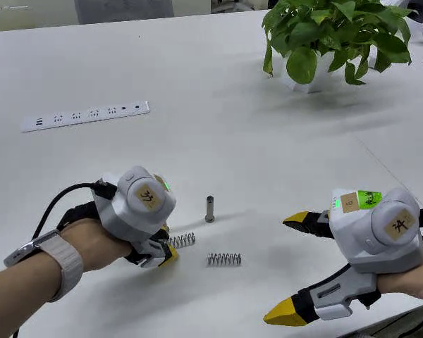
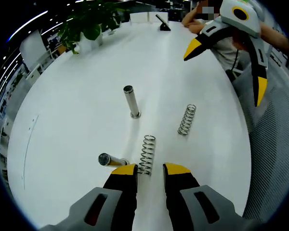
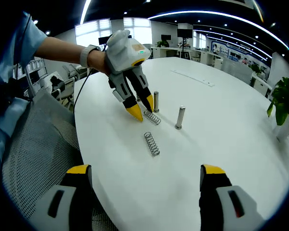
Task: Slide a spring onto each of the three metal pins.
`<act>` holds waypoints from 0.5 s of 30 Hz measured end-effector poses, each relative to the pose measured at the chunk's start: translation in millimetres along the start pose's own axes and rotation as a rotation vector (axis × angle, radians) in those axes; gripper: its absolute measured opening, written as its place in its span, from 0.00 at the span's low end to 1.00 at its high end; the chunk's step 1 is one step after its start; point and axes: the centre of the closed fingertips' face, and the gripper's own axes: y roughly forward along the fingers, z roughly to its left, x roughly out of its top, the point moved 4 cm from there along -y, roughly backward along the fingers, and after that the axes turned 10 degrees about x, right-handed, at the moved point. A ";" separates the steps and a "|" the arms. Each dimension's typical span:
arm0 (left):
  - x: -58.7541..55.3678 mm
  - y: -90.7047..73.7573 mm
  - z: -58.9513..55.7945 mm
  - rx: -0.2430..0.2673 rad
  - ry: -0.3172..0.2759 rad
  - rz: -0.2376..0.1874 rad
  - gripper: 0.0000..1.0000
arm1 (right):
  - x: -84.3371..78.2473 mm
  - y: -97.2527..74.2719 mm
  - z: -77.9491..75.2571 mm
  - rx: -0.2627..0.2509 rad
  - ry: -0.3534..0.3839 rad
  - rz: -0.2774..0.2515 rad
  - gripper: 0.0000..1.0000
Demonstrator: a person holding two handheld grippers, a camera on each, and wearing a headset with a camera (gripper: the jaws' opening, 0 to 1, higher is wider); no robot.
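Two loose springs lie on the white table [image 1: 218, 127]. One spring [image 1: 182, 240] [image 2: 147, 154] [image 3: 152, 117] has its near end between the fingertips of my left gripper [image 1: 158, 252] [image 2: 150, 169] [image 3: 141, 108], which is open, its jaws a little wider than the spring. The other spring [image 1: 224, 259] [image 2: 187, 119] [image 3: 151, 143] lies free. One bare metal pin [image 1: 209, 208] [image 2: 130, 101] [image 3: 180, 117] stands upright. A second bare pin [image 2: 108, 160] [image 3: 156, 101] stands right beside the left gripper's finger. My right gripper [image 1: 289, 267] [image 3: 145, 169] [image 2: 225, 72] hovers wide open and holds nothing.
A white power strip [image 1: 86, 116] lies at the back left. A potted plant [image 1: 331, 35] [image 2: 89, 24] stands at the back right. The table's near edge runs under the right gripper, with a mesh chair [image 3: 33, 159] beside it.
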 end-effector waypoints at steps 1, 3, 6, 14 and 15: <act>-0.4 0.4 0.1 0.001 -0.004 0.003 0.22 | -0.3 0.0 -0.3 0.000 0.001 -0.001 0.94; -1.5 1.5 0.6 0.004 -0.016 0.008 0.21 | -0.3 0.1 -0.4 -0.002 0.002 -0.002 0.94; -0.1 2.6 -0.5 0.003 -0.026 0.007 0.18 | -0.5 0.1 -0.7 -0.003 0.004 -0.004 0.94; -2.4 3.6 1.9 0.011 -0.053 0.021 0.15 | -1.3 0.4 -1.1 -0.002 0.006 -0.004 0.93; -2.4 3.5 2.0 0.011 -0.055 0.021 0.14 | -1.3 0.6 -1.1 -0.001 0.006 -0.005 0.93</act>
